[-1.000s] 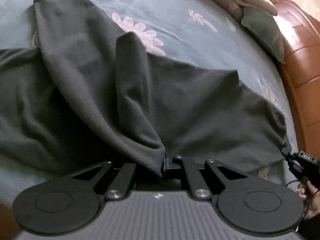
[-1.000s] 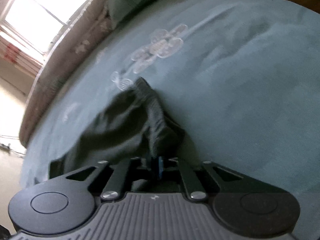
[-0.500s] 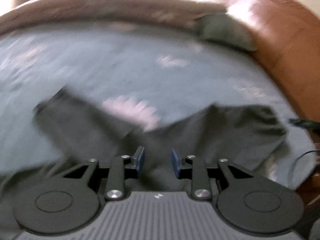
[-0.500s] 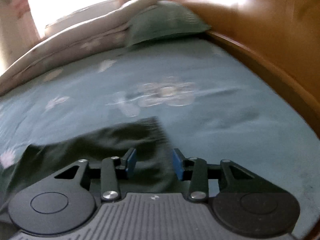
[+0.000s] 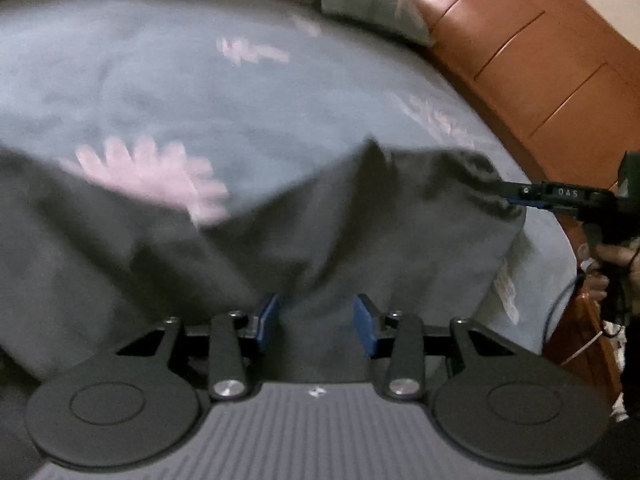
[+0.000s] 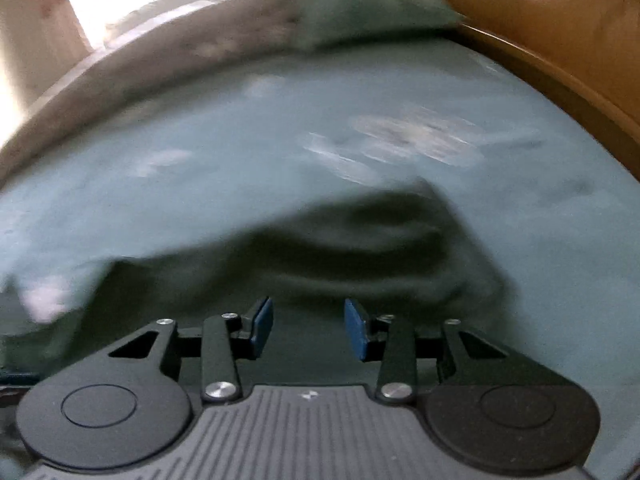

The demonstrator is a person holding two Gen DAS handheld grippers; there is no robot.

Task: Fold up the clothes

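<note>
A dark grey garment [image 5: 340, 220] lies spread on the blue-grey floral bedspread [image 5: 200, 100], blurred by motion. My left gripper [image 5: 317, 322] is open just above the garment's near edge, with no cloth between its blue pads [image 5: 267, 318]. The right gripper [image 5: 510, 197] shows at the garment's right corner, held by a hand [image 5: 608, 256]. In the right wrist view the same garment [image 6: 360, 248] lies bunched on the bedspread [image 6: 240, 160] in front of my right gripper [image 6: 309, 328]. It is open, and its blue pads [image 6: 356, 330] hold nothing.
A wooden headboard [image 5: 520, 60] curves along the right of the bed and appears again as the headboard [image 6: 560, 60]. A grey-green pillow [image 5: 372, 0] lies by it at the far end. A folded beige quilt [image 6: 160, 64] runs along the far side under a bright window.
One second ago both grippers were shut on folds of the garment. Both have opened and let go, and the cloth now lies on the bed. Both cameras have tipped up and drawn back.
</note>
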